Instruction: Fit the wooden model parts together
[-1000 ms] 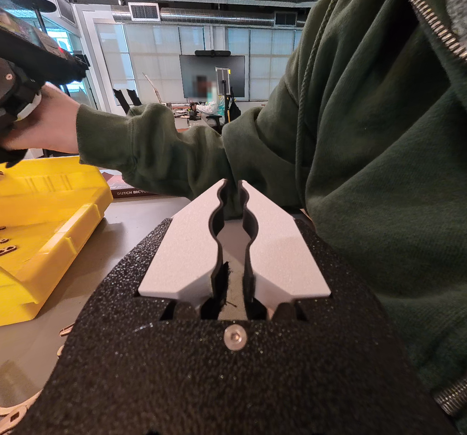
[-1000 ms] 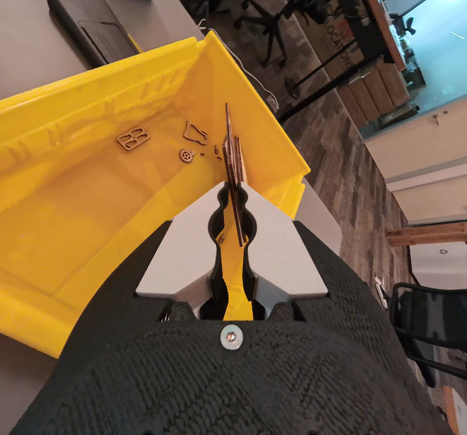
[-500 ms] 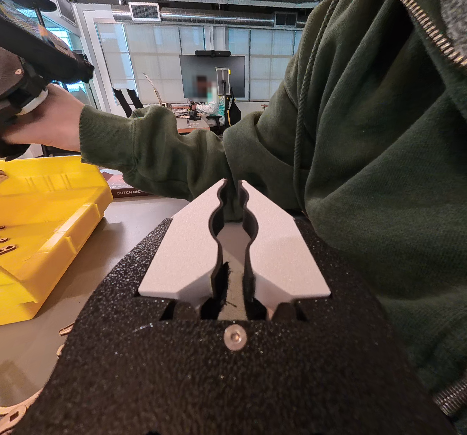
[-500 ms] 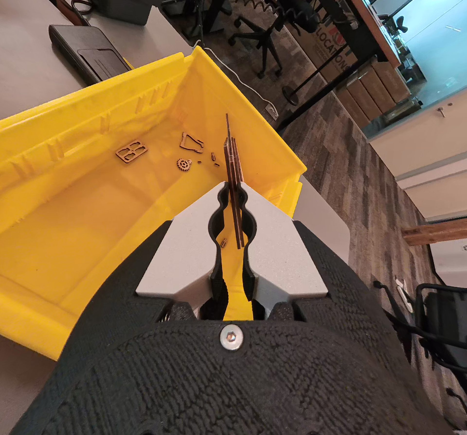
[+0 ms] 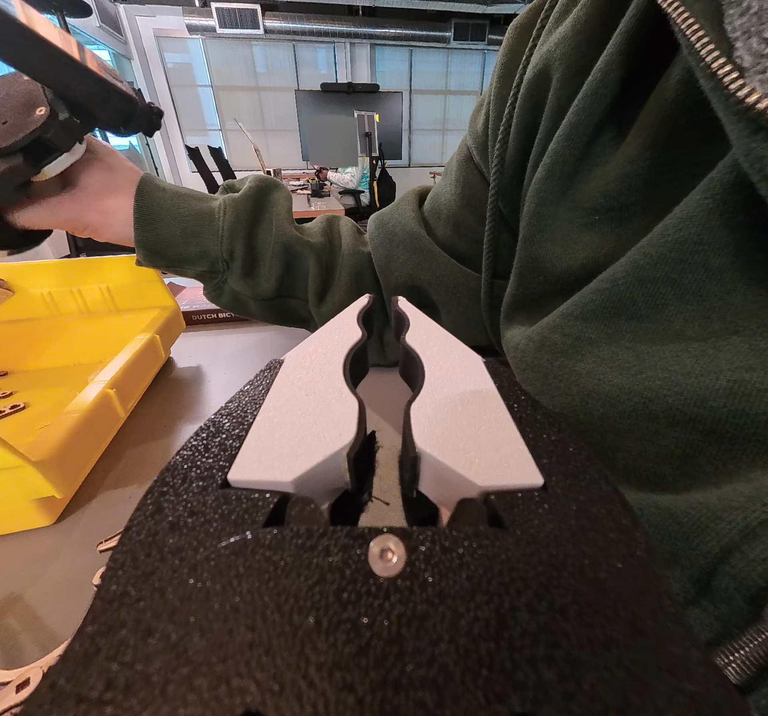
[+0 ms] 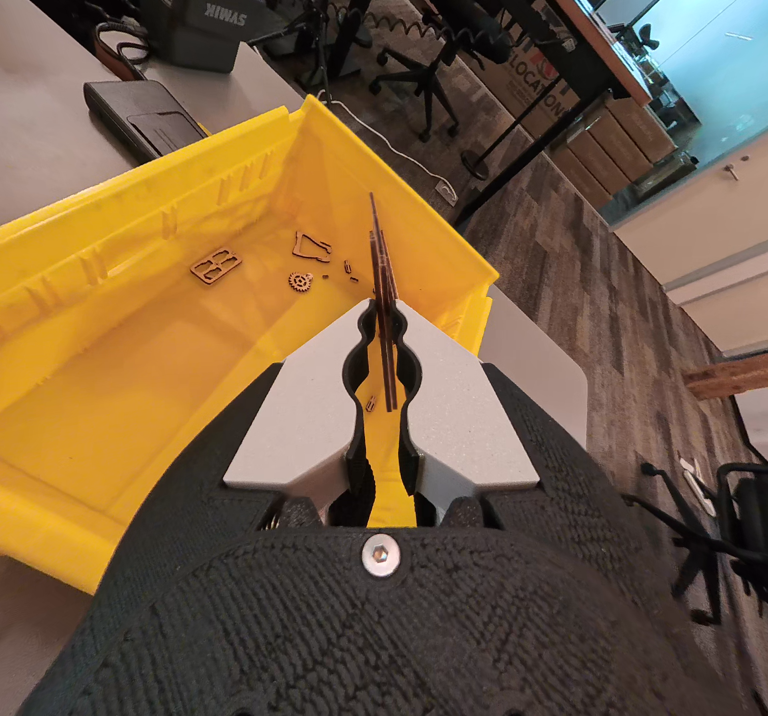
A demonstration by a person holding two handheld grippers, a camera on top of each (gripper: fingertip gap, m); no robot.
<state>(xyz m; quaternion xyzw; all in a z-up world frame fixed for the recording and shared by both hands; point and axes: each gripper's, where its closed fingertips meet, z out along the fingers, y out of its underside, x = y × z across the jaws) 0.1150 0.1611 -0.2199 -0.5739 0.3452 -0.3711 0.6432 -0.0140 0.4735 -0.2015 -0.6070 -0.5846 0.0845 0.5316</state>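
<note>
My right gripper point(image 6: 384, 306) is shut on a thin stack of flat wooden model parts point(image 6: 379, 264), seen edge-on and sticking out past the fingertips, held above the yellow bin point(image 6: 124, 214). On the bin floor lie a small wooden frame point(image 6: 216, 266), a gear point(image 6: 299, 281), an outline piece point(image 6: 311, 247) and some tiny bits. My left gripper point(image 5: 384, 305) is empty, its jaws closed to a narrow slit, low over the table and pointing at the person's green sleeve point(image 5: 257, 247). The right gripper's body point(image 5: 41, 122) shows in a hand at the upper left of the left wrist view.
The yellow bin point(image 5: 83, 347) stands left of my left gripper. Loose wooden strips point(image 5: 25, 679) lie on the table by its lower left. A black flat device point(image 6: 137, 118) and a grey case point(image 6: 203, 23) sit beyond the bin. The table edge point(image 6: 536, 363) drops off right of the bin. About 35 cm separates my left fingertips from my right. The gear point(image 6: 299, 281) is about 15 cm from my right fingertips and 40 cm from my left. The left gripper is farther from the outline piece point(image 6: 311, 247), some 45 cm, than the right, some 20 cm.
My right gripper has risen and drawn back from the bin with the wooden parts still in it; the hand sits higher in the left wrist view. My left gripper has not moved.
</note>
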